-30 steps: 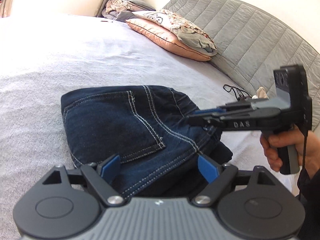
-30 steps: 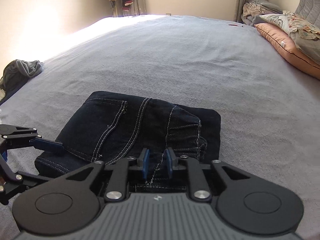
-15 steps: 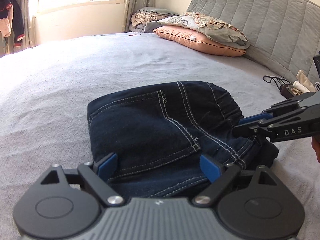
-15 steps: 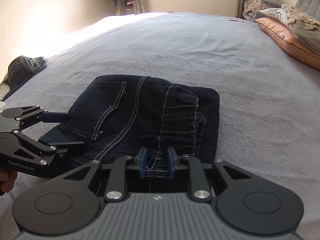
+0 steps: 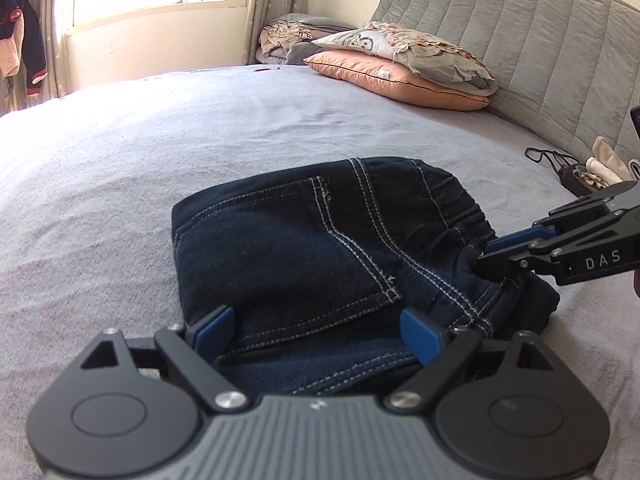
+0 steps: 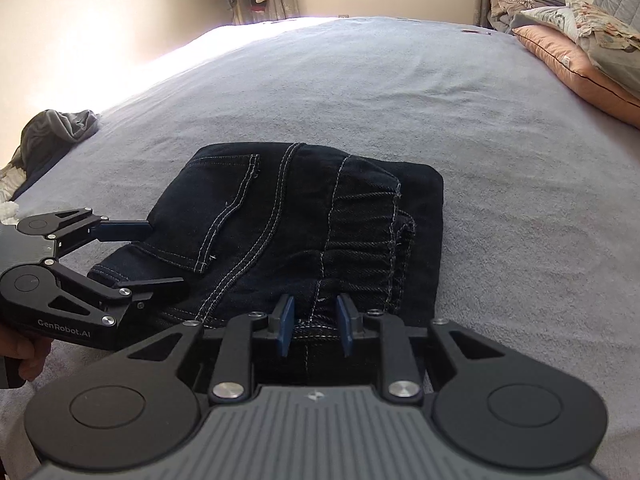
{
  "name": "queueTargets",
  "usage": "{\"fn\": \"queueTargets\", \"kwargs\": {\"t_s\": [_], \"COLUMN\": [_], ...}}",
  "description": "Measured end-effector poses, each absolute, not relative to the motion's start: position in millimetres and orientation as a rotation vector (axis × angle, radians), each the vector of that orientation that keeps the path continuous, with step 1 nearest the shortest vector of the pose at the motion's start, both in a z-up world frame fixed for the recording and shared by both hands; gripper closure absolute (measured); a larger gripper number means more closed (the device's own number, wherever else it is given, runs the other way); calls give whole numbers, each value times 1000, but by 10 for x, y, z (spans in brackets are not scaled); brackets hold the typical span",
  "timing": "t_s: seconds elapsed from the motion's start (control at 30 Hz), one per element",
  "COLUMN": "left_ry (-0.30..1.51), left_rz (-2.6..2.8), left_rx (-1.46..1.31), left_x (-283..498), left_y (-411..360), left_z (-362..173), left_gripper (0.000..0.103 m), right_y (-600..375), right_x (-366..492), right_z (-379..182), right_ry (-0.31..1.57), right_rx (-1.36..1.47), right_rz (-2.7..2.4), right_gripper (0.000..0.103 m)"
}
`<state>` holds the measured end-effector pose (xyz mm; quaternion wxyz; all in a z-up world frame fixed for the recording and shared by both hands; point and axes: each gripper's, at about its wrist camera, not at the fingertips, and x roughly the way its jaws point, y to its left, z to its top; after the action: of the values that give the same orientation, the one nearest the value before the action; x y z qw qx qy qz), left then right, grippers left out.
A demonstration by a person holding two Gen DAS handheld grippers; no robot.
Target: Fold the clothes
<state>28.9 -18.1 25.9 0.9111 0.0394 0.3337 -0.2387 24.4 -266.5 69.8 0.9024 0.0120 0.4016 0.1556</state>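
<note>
Dark blue jeans (image 5: pixel 300 248) lie folded into a compact block on the grey bedspread (image 5: pixel 160 152), back pocket up. My left gripper (image 5: pixel 316 332) stands open, its blue pads wide apart on either side of the jeans' near edge without pressing. In the right wrist view the left gripper (image 6: pixel 166 256) straddles the jeans' (image 6: pixel 280 220) left edge. My right gripper (image 6: pixel 315 322) is closed on the gathered waistband, its jaws just starting to open, with denim between the pads. From the left wrist view the right gripper (image 5: pixel 480 254) pinches the puckered waistband at the right.
Stacked pillows (image 5: pixel 400 76) lean against the grey quilted headboard (image 5: pixel 540 52). A black cord and small items (image 5: pixel 576 172) lie near the headboard. A crumpled grey garment (image 6: pixel 56 128) sits at the bed's left edge. A hand (image 6: pixel 28 356) holds the left gripper.
The left gripper's view has rolled level and swung toward the window; in the right wrist view the left gripper has come in around the jeans' left edge. The right gripper stayed on the waistband.
</note>
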Motion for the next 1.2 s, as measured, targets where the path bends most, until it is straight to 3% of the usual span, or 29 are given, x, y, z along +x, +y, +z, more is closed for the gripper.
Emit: {"fn": "queueTargets", "kwargs": {"t_s": [0.97,1.2], "left_ry": [739,733], "left_rz": [-357,-358], "left_rx": [30,19], "left_x": [303,309], "left_y": [-93,-111], "left_z": [283,222], "left_gripper": [10,5], "right_y": [-2723,-2816], "right_x": [211,255], "right_z": [774,666], "right_ry": [827,834], "right_rx": [44,107], "right_rz": [325,345], "right_gripper": [77,77]}}
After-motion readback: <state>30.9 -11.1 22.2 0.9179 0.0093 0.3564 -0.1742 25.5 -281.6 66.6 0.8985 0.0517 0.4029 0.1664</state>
